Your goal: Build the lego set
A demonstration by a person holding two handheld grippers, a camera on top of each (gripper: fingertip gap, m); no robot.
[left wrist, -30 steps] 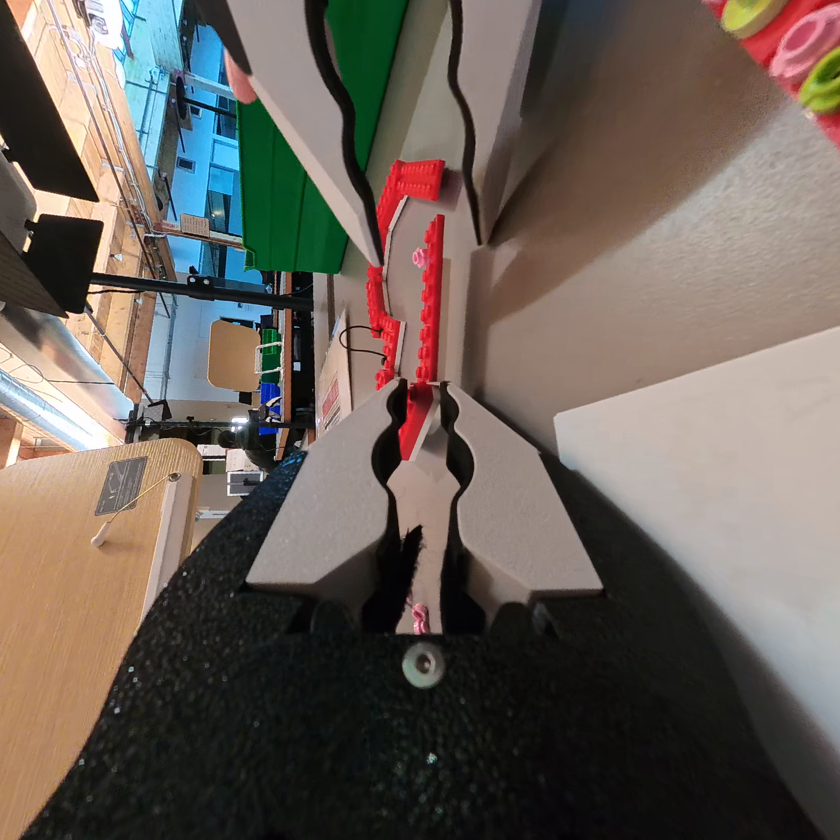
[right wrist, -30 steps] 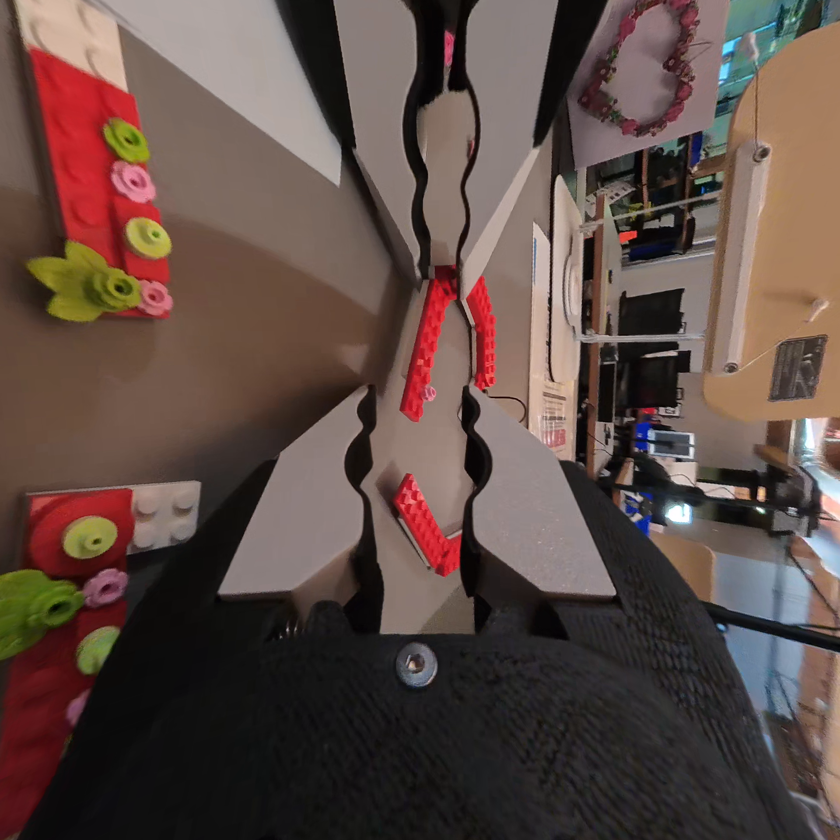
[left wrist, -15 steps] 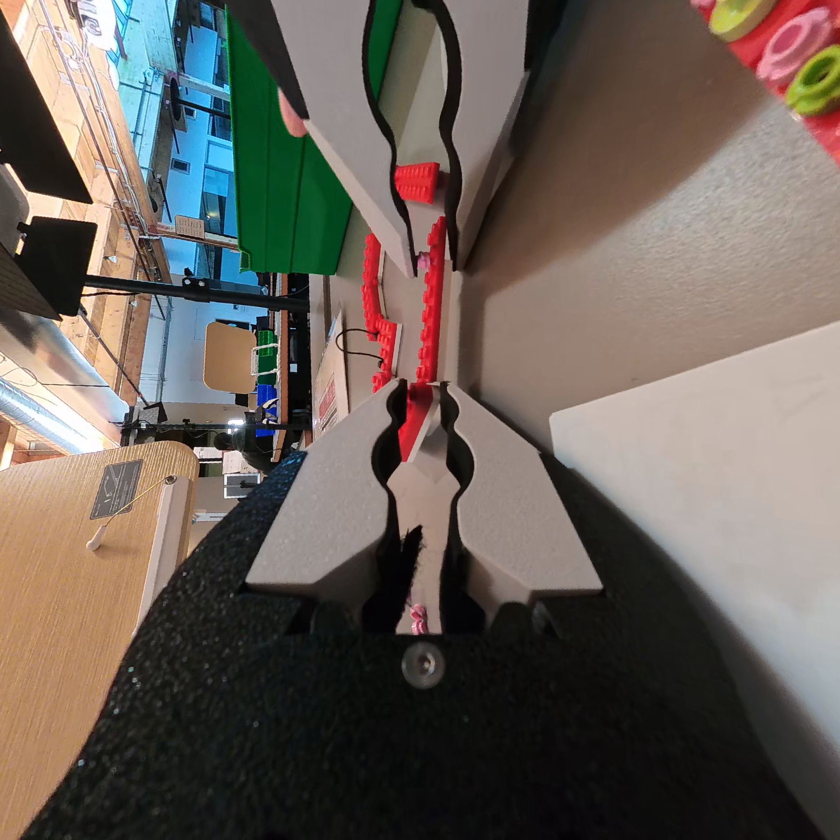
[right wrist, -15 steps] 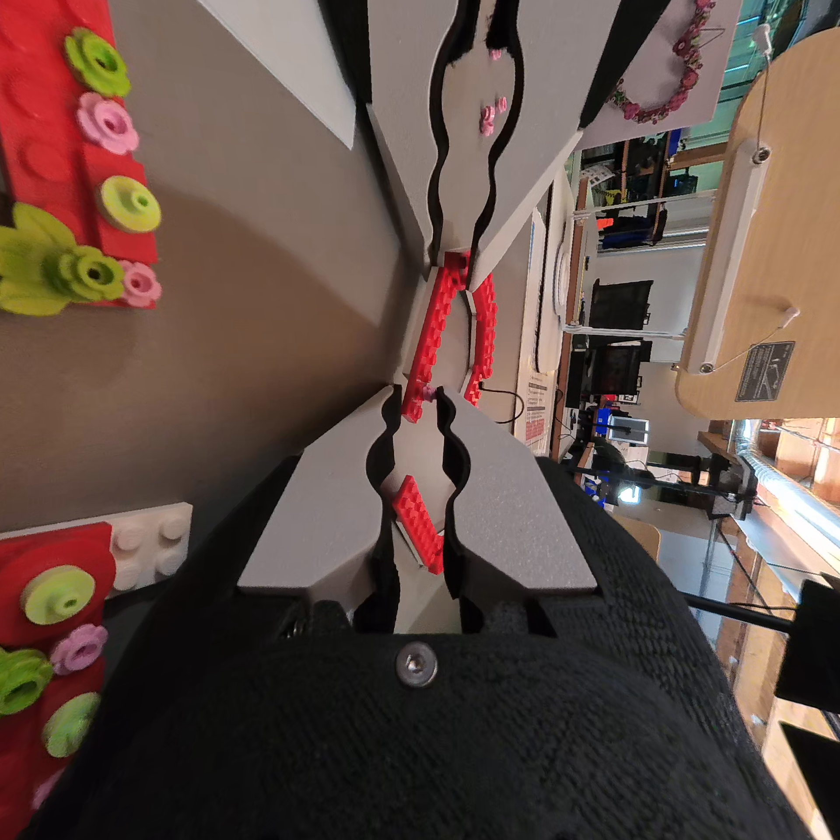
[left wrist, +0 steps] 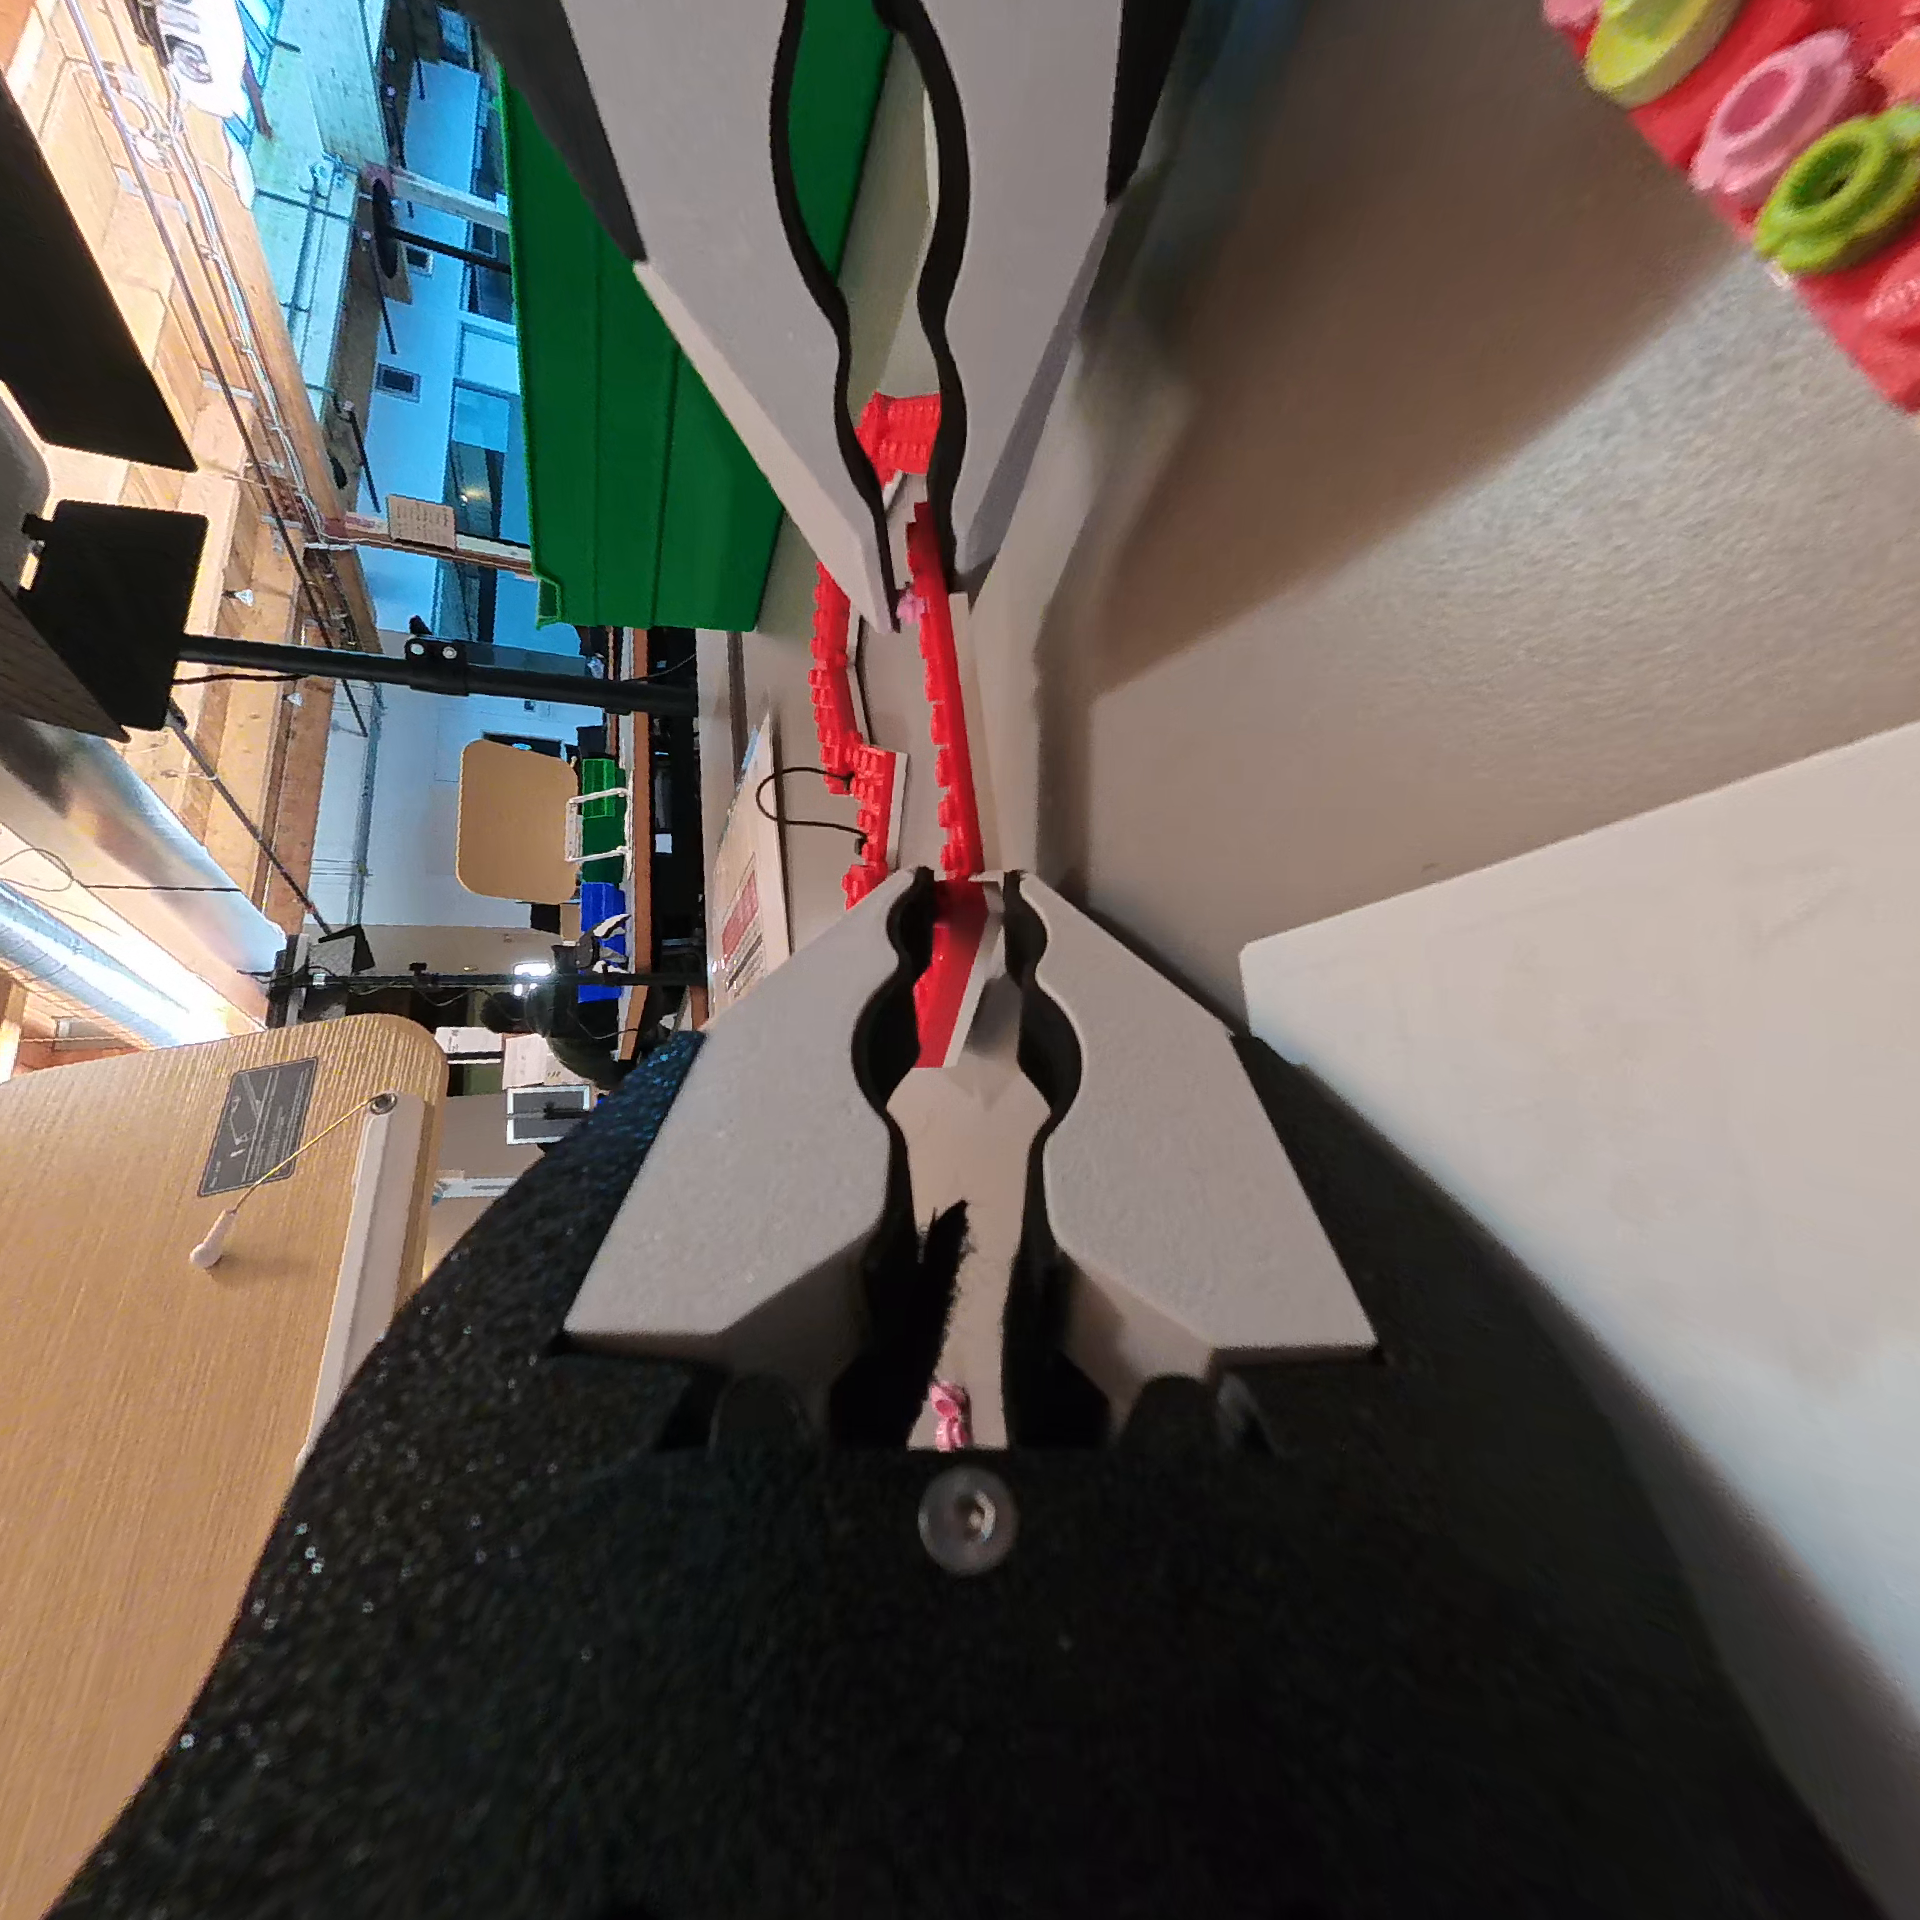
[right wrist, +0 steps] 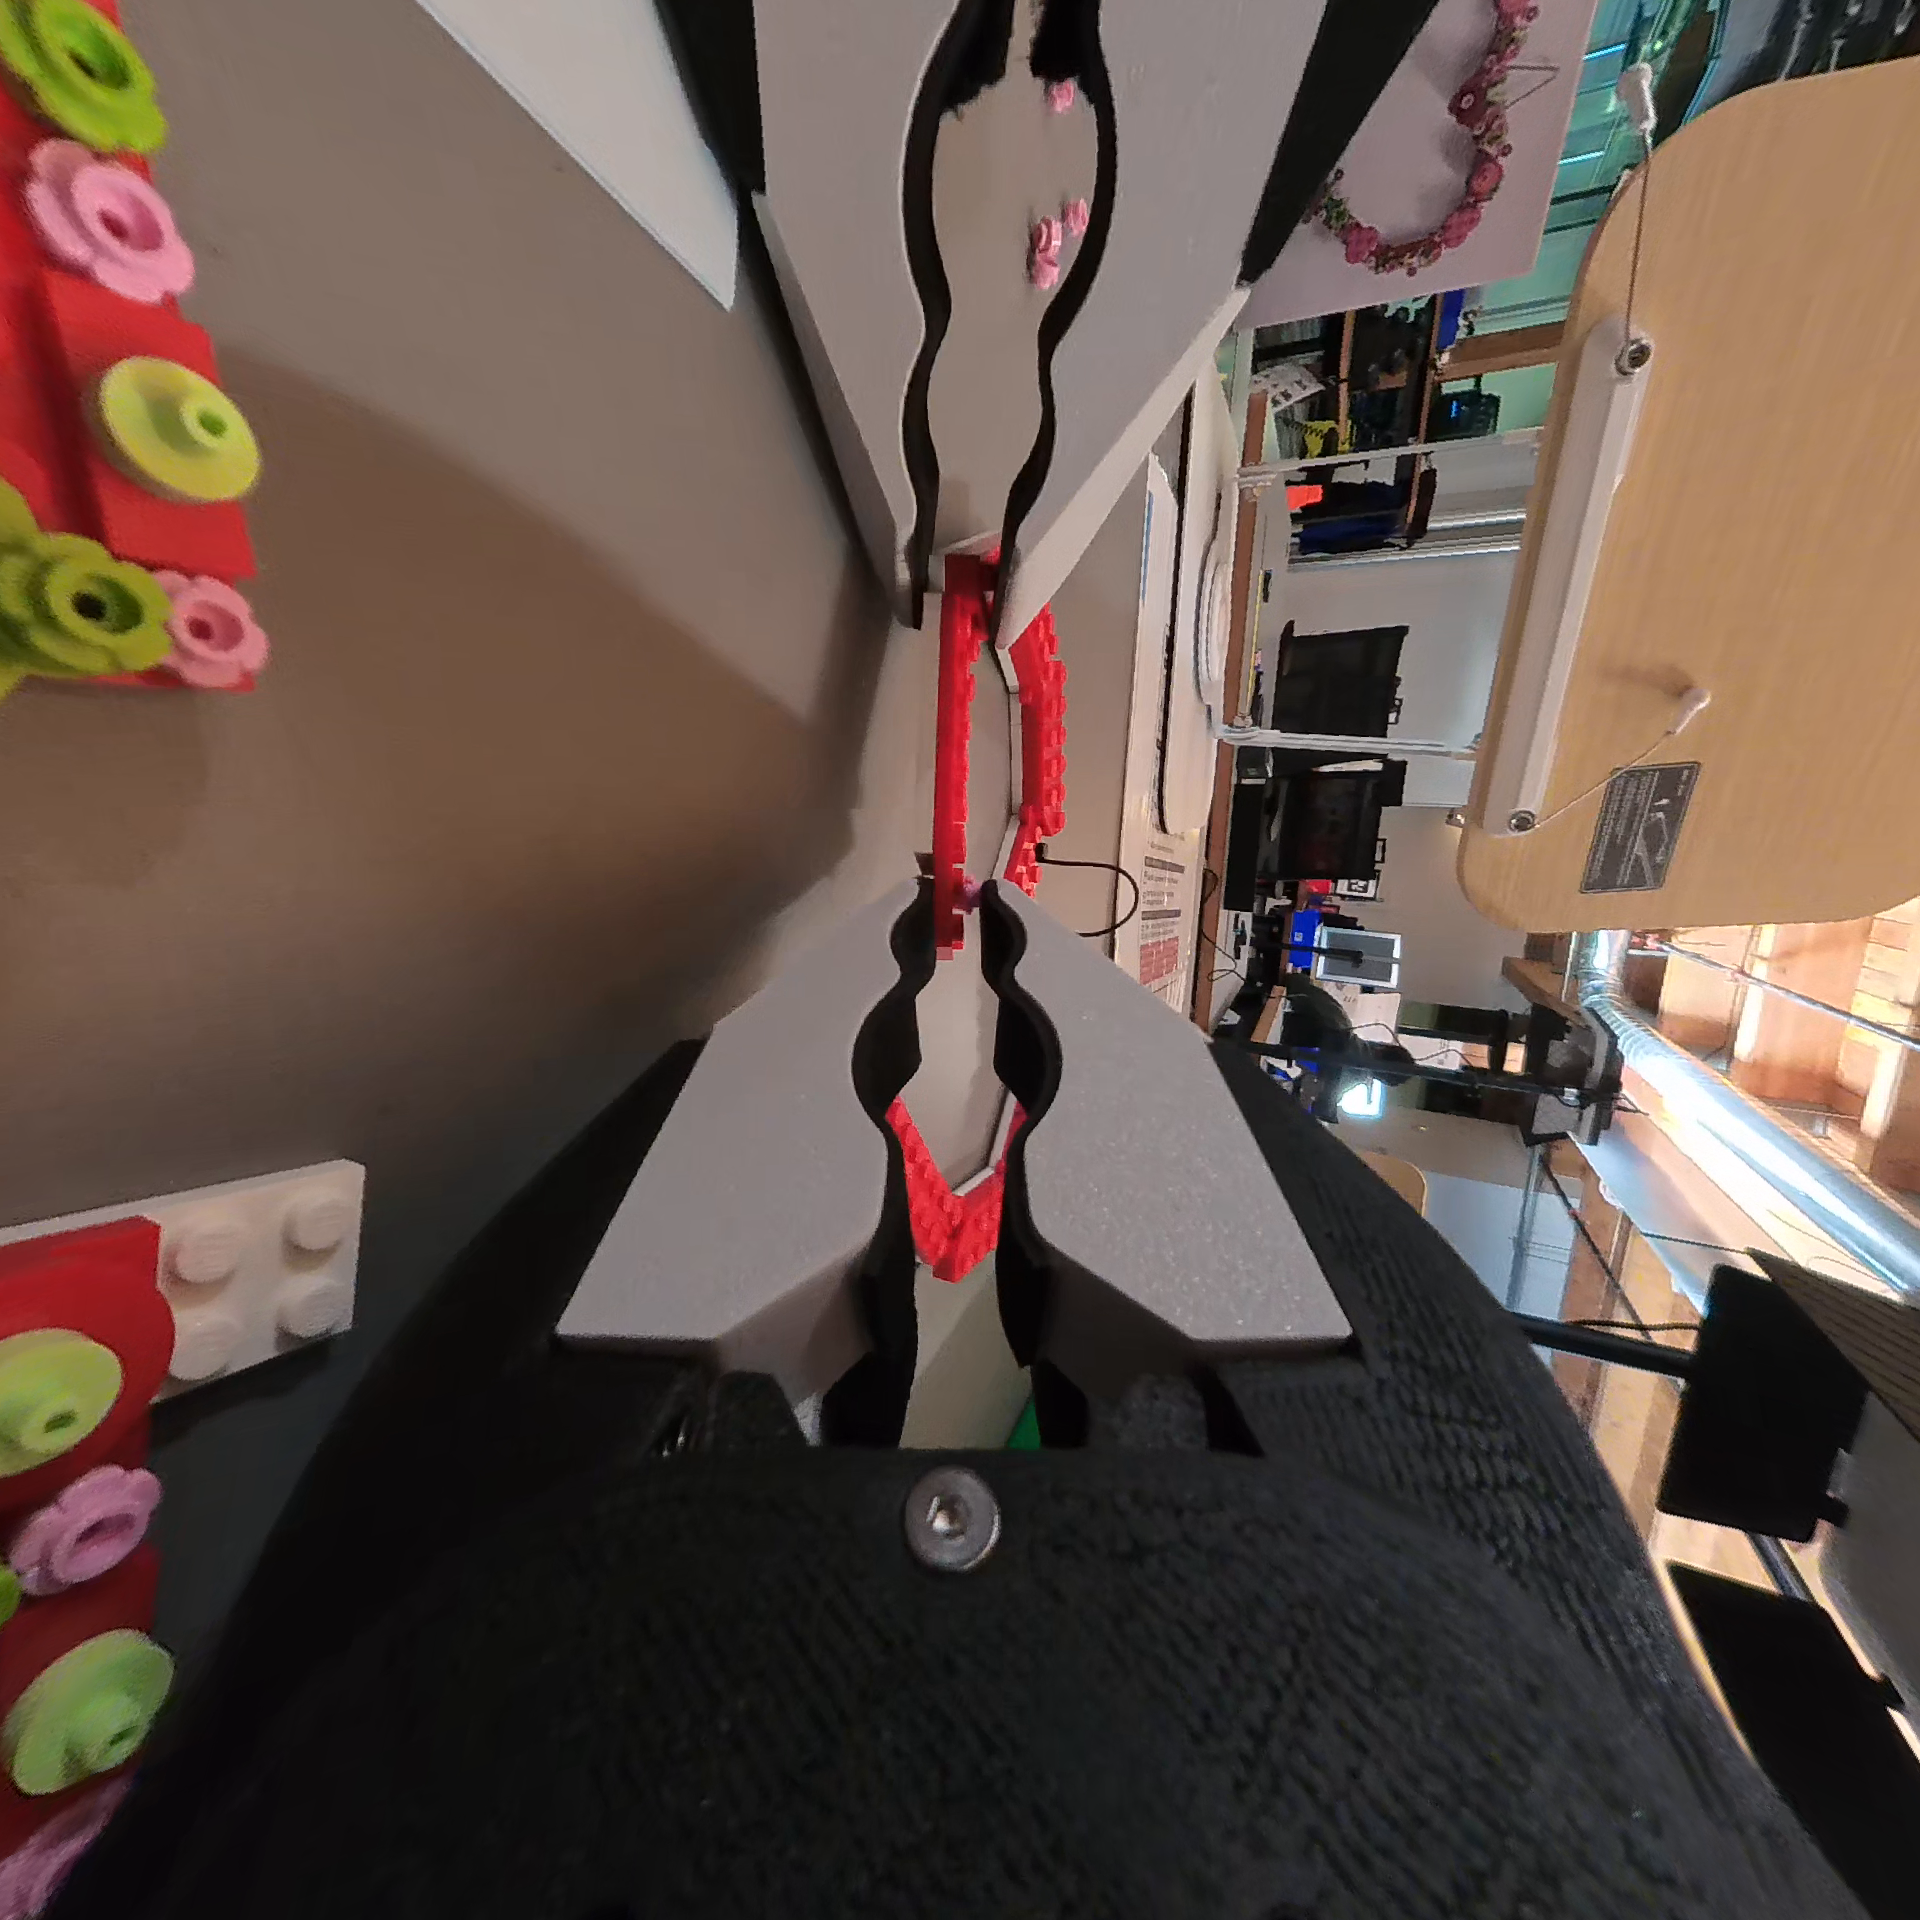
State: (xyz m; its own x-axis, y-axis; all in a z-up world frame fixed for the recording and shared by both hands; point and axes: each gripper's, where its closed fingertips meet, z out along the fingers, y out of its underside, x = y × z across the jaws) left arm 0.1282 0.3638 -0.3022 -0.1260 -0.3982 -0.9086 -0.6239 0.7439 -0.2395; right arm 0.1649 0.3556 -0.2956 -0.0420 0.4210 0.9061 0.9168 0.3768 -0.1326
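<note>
Lego frame (right wrist: 954,748), a red ring, runs its long axis from 6 to 12 o'clock between your grippers: left gripper (left wrist: 961,888) pinches one end, right gripper (right wrist: 951,904) pinches the opposite end, near the pink stud (left wrist: 911,603).

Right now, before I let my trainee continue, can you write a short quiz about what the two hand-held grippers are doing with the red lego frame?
1. True or false: the left hand-held gripper is open and empty.
2. The right hand-held gripper meets the red lego frame at: A) the same end as the left one, B) the opposite end, C) nowhere.
3. Fill in: the small flower piece by the right tips is ___ in colour.

Key: 1 false, it is closed on the frame; 2 B; 3 pink.
</note>
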